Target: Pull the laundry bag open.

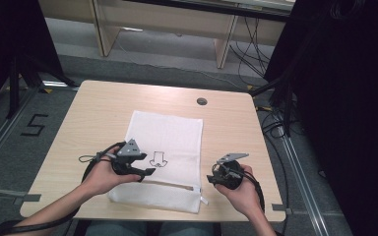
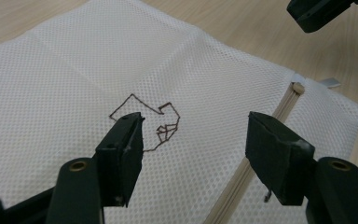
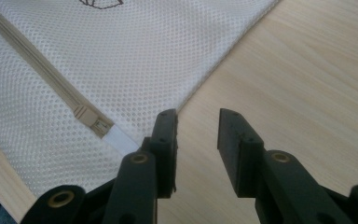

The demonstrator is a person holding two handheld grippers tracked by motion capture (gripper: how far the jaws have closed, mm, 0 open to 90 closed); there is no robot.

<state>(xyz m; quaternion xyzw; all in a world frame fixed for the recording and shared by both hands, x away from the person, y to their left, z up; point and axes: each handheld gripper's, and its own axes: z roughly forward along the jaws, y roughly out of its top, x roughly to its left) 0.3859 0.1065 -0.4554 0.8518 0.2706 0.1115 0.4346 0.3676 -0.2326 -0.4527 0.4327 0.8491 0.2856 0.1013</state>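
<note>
A white mesh zip bag [image 1: 170, 137] lies flat in the middle of the wooden table [image 1: 93, 113], with a small brown line drawing [image 1: 158, 160] on it. Its beige zipper [image 1: 177, 184] runs along the near side. My left gripper [image 1: 145, 173] hovers over the bag's near left part, open wide. In the left gripper view the drawing [image 2: 163, 123] and zipper [image 2: 279, 109] lie between and beyond my left gripper's [image 2: 196, 123] jaws. My right gripper [image 1: 211, 179] sits at the bag's near right edge. In its own view my right gripper [image 3: 198, 126] is open a little, empty, beside the zipper's end [image 3: 98, 125].
A round cable hole [image 1: 202, 101] sits near the table's far edge. Bare wood lies to both sides of the bag. Black cables and stands [image 1: 280, 98] crowd the floor to the right. A "5" mark [image 1: 33, 125] is on the floor at left.
</note>
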